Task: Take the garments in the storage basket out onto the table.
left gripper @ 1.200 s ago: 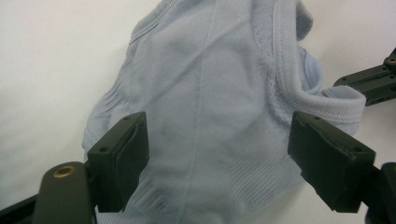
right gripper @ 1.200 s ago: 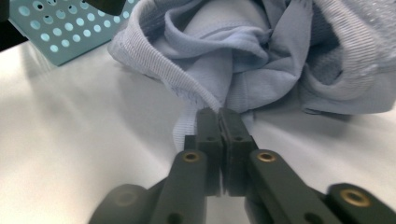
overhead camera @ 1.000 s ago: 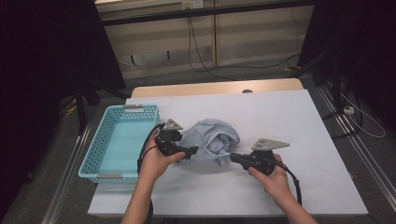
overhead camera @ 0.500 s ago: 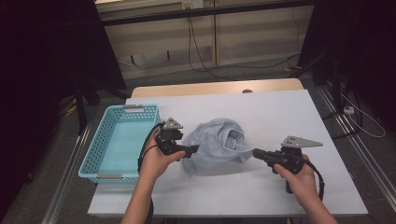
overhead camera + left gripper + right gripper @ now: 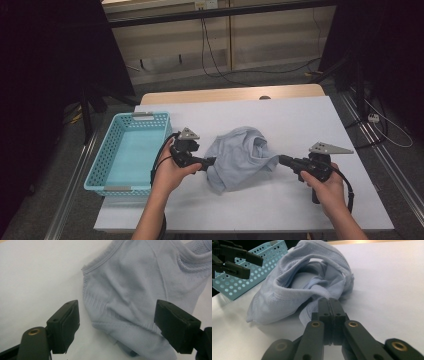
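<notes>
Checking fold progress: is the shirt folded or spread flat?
Neither: the pale blue shirt lies bunched in a loose heap on the table, folds overlapping and its ribbed hem curling up in the right gripper view.

1. The garment (image 5: pixel 239 157) is a pale grey-blue knitted piece with ribbed hems and a mesh-textured band.
2. It lies crumpled in a loose heap, folded over itself, one opening gaping upward.
3. It sits near the middle of the white worktop (image 5: pixel 280 115), toward the near edge.
4. Its right edge is pulled out into a point.
</notes>
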Available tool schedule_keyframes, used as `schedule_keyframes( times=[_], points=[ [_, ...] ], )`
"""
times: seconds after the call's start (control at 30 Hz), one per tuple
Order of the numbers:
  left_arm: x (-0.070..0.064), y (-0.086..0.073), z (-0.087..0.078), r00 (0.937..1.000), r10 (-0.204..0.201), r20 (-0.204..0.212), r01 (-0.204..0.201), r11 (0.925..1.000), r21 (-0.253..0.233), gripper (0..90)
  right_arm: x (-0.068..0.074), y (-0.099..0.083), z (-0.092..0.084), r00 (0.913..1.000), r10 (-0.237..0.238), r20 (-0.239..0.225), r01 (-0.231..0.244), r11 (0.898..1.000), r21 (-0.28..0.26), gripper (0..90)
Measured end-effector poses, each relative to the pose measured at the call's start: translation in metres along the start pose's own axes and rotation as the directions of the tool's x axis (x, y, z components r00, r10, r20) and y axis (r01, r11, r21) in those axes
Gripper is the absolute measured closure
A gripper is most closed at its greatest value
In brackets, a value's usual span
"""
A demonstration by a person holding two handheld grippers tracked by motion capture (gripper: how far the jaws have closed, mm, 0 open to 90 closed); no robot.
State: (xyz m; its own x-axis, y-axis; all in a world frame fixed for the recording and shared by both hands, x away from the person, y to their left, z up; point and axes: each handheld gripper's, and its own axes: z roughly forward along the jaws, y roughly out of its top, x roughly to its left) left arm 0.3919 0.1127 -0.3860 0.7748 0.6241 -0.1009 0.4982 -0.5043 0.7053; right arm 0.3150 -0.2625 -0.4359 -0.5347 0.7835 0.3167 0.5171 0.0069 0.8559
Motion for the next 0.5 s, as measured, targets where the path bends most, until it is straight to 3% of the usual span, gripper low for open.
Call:
schedule_keyframes(
  times=[0.27,0.5],
  points=[
    [0.0,-0.002,0.0,0.9999,-0.011,0.009,0.011,0.9999,0.0,21.1,0.01,0.002,0.023,0.9989,-0.047,0.003,0.047,0.998,0.05,89.7],
    [0.0,-0.003,0.0,0.9999,-0.007,0.007,0.007,1.0,-0.005,21.1,0.027,-0.001,0.044,0.9933,-0.114,-0.016,0.115,0.986,0.121,89.6]
  ],
)
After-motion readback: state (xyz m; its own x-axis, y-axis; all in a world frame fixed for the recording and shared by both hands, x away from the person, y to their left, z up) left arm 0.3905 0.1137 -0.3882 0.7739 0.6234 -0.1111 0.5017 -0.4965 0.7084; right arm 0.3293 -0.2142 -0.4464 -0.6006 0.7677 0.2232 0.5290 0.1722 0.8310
